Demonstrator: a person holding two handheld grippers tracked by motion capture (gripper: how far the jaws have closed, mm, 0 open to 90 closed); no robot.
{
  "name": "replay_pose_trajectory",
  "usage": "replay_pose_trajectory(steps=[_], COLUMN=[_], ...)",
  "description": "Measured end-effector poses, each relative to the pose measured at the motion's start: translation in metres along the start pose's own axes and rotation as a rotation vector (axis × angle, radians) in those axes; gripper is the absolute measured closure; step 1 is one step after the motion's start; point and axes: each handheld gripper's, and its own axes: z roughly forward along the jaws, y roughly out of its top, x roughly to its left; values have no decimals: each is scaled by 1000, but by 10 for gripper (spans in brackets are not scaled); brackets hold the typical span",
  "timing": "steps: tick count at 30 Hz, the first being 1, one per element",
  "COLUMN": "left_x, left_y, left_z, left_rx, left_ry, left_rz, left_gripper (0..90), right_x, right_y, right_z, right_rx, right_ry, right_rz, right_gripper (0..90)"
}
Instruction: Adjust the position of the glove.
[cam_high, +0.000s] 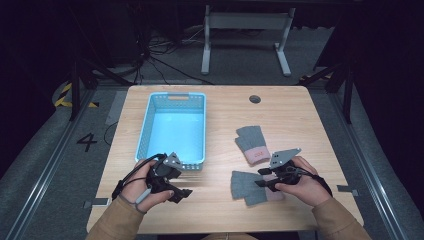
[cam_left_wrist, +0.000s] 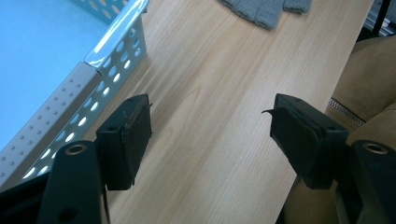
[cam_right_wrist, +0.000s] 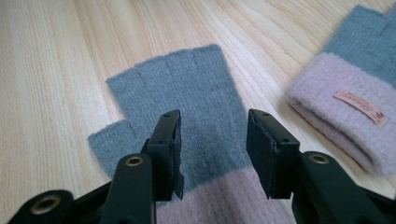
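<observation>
With the right gripper (cam_right_wrist: 212, 154) parted over the near glove (cam_right_wrist: 187, 107) at the table's (cam_high: 220, 200) five o'clock, holding nothing, a shallow bite could snag only loose knit and slip.

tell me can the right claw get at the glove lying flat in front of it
Probably yes. The right claw hangs open just over the flat glove, its jaws astride the grey part, with nothing between them and the knit.
</observation>
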Motion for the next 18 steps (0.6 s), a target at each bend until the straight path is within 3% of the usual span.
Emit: replay_pose_trajectory(steps=[11,18], left_x=[-1,1], left_y=[0,4], left_z=[0,1], left_rx=[-4,-8], left_ry=[-1,-5], left_rz=[1,7], left_gripper=[302,302], right_x=[-5,-6], right_y=[-2,-1], right_z=[-18,-30], right_rx=[-60,-92], right_ry=[-42,-97], right_rz=[59,98], right_gripper=[576,864])
